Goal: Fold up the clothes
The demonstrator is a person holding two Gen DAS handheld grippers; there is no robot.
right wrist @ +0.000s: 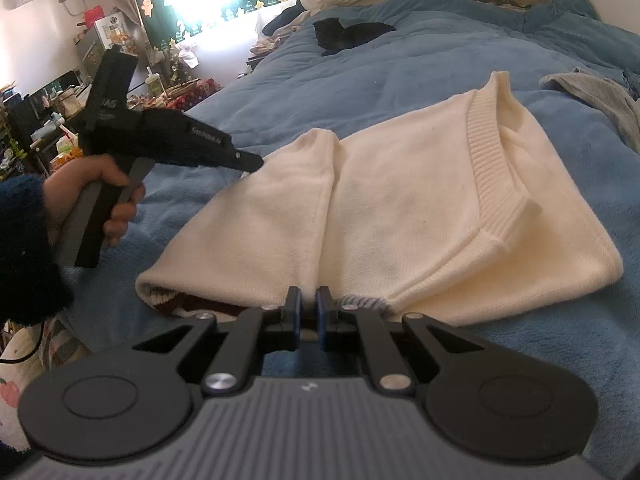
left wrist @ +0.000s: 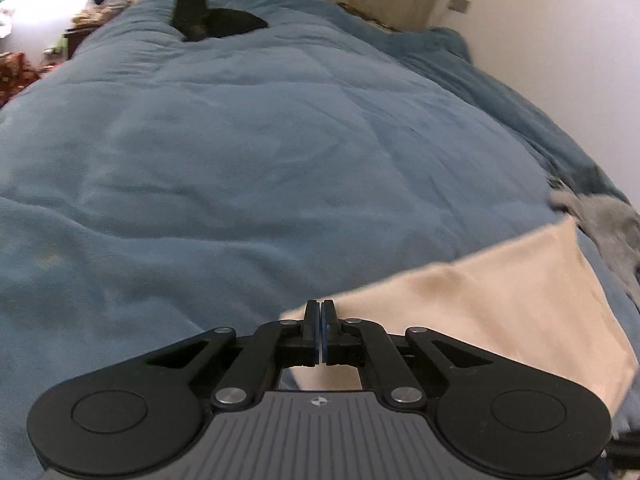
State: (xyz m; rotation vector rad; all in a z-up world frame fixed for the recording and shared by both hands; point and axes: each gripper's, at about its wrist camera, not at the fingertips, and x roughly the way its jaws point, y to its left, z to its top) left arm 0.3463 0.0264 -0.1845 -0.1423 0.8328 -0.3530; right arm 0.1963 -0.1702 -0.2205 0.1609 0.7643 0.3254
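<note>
A cream knit sweater (right wrist: 400,200) lies folded on the blue blanket (right wrist: 400,60), its ribbed collar turned to the right. At its near edge my right gripper (right wrist: 308,300) is shut on the cloth. My left gripper (right wrist: 254,163), held by a hand (right wrist: 92,184) in a dark fuzzy sleeve, hovers at the sweater's far left corner. In the left wrist view that gripper (left wrist: 321,306) is shut, pads together with no cloth visible between them, and the sweater (left wrist: 500,300) lies just beyond and to the right of its tips.
A black garment (right wrist: 348,36) lies far up the bed and shows in the left wrist view too (left wrist: 216,20). A grey garment (right wrist: 592,92) sits at the right edge by the white wall (left wrist: 560,40). Cluttered shelves and a window fill the left side.
</note>
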